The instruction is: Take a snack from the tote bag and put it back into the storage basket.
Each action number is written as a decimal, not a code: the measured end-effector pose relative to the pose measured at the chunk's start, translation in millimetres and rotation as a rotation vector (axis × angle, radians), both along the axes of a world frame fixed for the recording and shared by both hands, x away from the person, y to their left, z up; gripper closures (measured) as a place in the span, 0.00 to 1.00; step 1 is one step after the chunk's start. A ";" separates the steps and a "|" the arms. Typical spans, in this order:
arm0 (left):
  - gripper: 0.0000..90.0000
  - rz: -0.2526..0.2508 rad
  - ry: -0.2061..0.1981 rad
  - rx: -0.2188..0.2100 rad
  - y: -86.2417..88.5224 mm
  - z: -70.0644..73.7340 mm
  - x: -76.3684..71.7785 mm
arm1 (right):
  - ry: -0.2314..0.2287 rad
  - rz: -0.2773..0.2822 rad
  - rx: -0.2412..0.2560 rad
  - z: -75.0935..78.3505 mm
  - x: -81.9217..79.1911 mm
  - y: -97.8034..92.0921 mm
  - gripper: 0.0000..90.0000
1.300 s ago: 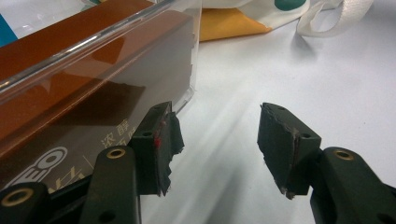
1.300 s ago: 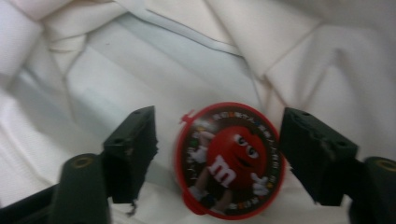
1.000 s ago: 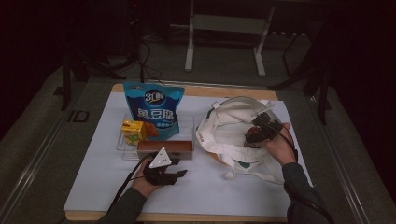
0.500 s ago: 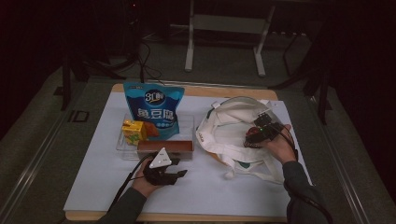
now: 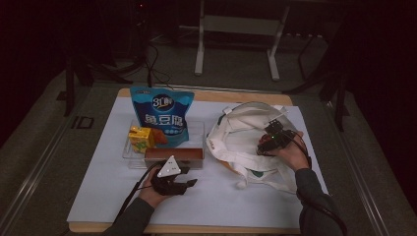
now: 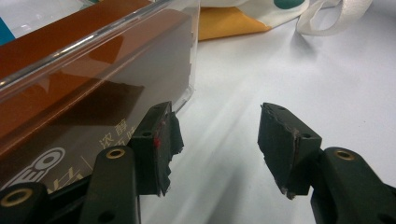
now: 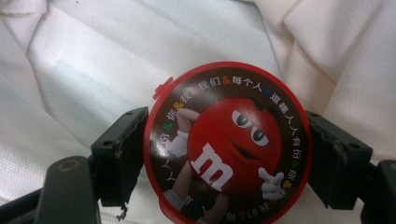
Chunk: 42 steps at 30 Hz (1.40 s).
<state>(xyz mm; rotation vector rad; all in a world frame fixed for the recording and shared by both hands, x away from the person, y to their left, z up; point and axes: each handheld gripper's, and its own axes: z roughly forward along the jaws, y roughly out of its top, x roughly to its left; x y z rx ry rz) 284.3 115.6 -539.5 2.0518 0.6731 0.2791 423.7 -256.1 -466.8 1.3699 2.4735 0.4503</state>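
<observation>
Round red-rimmed candy tin (image 7: 227,144), its brown lid printed with a red cartoon character, sits clamped between the black jaws of the right gripper (image 7: 227,154), one pad pressed on each side of its rim. It hangs directly over the white cloth tote bag (image 5: 241,135) on the right half of the table, so the coming move looks like a short drop straight down into the bag; the white fabric lies just behind the tin on every side in the right gripper view. From the high view, the right gripper (image 5: 269,143) is over the bag's middle, near its open mouth, though I cannot tell whether the tin is already inside the opening or above a fold. The tin's depth is hidden; only its flat face shows, and its lower edge is cut off.

At the near left, the left gripper (image 6: 215,149) rests released, jaws spread over the white table sheet (image 6: 280,70), just beside the clear plastic tray (image 6: 93,42) holding a long brown box (image 6: 60,107). A blue snack pouch (image 5: 164,110) and a yellow carton (image 5: 139,136) stand farther back in that tray.
</observation>
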 end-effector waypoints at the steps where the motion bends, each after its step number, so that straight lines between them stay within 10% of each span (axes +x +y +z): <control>1: 0.51 0.000 0.001 0.000 0.1 0.0 0.1 | 0.001 -0.001 0.003 0.3 -0.1 0.3 0.27; 25: 0.51 -0.003 0.000 0.002 -0.2 0.0 -0.1 | 0.071 -0.005 0.055 -6.0 4.6 7.2 0.28; 42: 0.51 -0.002 -0.001 0.003 -0.2 0.0 -0.1 | 0.039 -0.008 0.024 -5.4 1.7 12.8 0.28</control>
